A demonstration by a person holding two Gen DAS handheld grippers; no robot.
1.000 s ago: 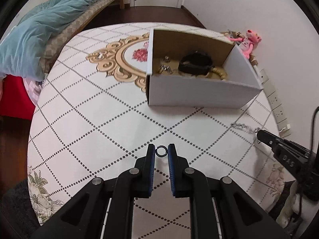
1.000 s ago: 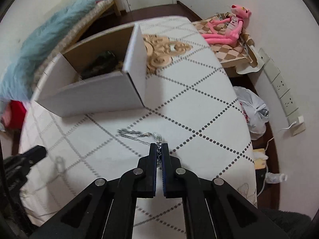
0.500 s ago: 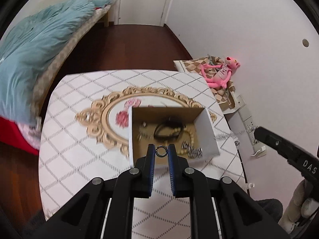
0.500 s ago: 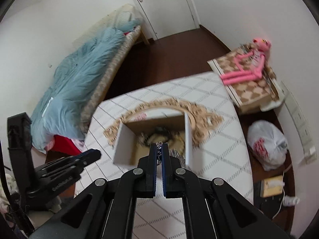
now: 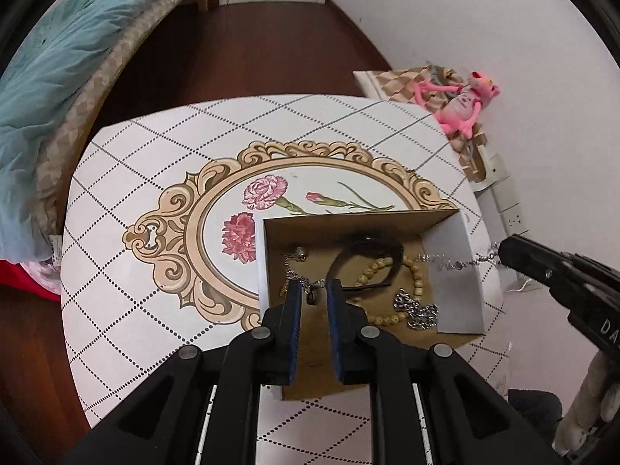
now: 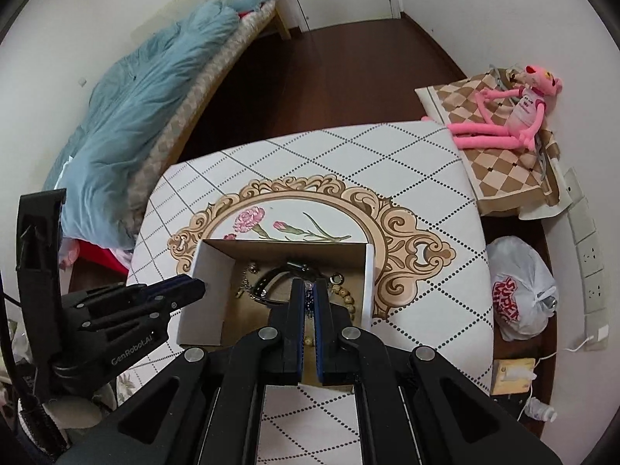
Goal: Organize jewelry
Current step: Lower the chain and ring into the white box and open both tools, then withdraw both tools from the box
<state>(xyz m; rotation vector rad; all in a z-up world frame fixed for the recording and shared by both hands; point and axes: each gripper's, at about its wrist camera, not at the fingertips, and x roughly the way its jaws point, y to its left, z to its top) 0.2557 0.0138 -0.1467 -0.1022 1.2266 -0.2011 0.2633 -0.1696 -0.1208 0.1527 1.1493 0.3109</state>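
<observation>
lettering "GenRobot.AI" marks left gripper (image 6: 195, 288) beside box (image 6: 205, 267).

The table (image 5: 128, 209) is white with a grid of black dotted diamonds, and in its middle there is a gold ornate frame pattern with pink carnations (green stems). The box (image 5: 453, 290), at the lower centre of the frame, is white outside and brown inside, holding a black band (image 5: 368, 263), beige beads (image 5: 416, 271) and silver chains (image 5: 416, 310). At upper left lies a light blue blanket (image 6: 147, 108), and at upper right a pink plush toy (image 6: 507, 116) on a brown-and-cream checked cloth (image 6: 503, 170).
</observation>
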